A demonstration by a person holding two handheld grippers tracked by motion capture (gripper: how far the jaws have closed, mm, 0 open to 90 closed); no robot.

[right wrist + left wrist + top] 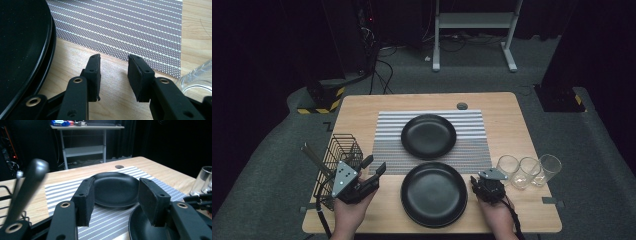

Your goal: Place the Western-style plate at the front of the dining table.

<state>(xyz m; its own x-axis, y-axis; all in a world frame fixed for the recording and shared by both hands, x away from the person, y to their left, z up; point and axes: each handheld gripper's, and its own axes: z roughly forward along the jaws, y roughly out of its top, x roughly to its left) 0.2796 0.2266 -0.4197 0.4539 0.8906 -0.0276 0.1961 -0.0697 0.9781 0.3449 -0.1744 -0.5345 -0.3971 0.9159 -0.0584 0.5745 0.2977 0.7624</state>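
Nothing is being held yet. The left gripper (373, 165) is being kept spread and empty beside the wire basket (343, 150). The right gripper (475, 184) is also spread, just beside the near black plate (434, 194), which is still waiting to be picked up.

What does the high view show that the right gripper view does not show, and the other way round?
High view alone: the far plate on the striped mat, the wire basket, three glasses, and the left gripper, open and empty. Right gripper view alone: the right gripper seen close, jaws apart over bare wood, nothing between them. Both: the near plate, the mat and the table.
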